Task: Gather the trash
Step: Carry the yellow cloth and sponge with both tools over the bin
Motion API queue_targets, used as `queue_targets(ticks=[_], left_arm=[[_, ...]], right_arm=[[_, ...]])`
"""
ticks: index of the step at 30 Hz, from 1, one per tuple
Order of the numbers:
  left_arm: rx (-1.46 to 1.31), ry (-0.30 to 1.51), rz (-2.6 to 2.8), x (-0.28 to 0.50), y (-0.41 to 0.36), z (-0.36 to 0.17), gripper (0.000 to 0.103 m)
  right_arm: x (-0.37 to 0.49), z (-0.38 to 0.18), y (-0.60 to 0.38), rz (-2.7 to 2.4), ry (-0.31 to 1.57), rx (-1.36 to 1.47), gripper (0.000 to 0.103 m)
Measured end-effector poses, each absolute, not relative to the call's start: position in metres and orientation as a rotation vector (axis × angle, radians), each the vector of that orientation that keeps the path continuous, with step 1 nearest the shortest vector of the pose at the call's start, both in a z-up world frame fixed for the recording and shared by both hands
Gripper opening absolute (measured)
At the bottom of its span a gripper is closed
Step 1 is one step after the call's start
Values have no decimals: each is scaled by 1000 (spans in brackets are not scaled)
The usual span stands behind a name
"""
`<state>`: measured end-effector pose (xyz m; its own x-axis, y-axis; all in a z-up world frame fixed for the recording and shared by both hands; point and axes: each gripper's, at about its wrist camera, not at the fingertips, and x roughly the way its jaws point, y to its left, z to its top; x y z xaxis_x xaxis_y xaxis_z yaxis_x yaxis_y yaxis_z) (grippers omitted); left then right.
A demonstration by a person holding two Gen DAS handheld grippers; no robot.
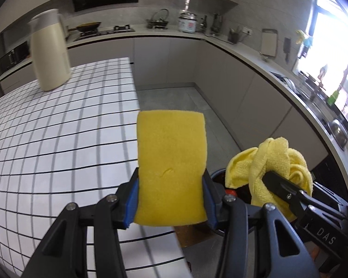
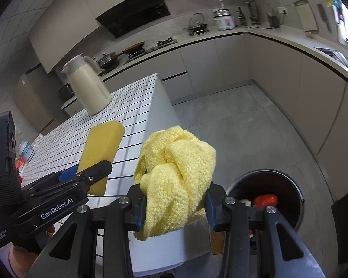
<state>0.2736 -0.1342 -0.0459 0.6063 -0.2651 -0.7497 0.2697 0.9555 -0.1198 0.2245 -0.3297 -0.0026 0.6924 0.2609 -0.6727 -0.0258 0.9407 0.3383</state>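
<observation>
Left claw [image 1: 171,199] clenched on a yellow sponge [image 1: 171,166], centre of the left view, over the tiled tabletop [image 1: 58,139] edge. Right claw [image 2: 175,205] clenched on a bunched yellow cloth [image 2: 176,173], centre of the right view. Only in the right view: open bin [image 2: 297,199] on the floor at lower right, with red trash [image 2: 265,200] inside. In the left view, bin mostly hidden behind cloth and sponge. Cream jug [image 1: 51,53] upper left in both.

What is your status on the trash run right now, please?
Left claw shut on sponge. Right claw shut on cloth. Bin open on the floor beside the table, trash inside. Nothing in the way.
</observation>
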Motion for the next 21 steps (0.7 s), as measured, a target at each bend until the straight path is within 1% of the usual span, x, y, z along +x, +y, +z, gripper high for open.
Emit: queue_targets(ticks=[9,21], left_arm=[[58,900,-442,267,-196,-54,49],[83,955,-497,254,-247,-78,49]], right_arm=[[193,-12,-396,9,797,387,42],[158,-32,-454,-99,835,429,42]])
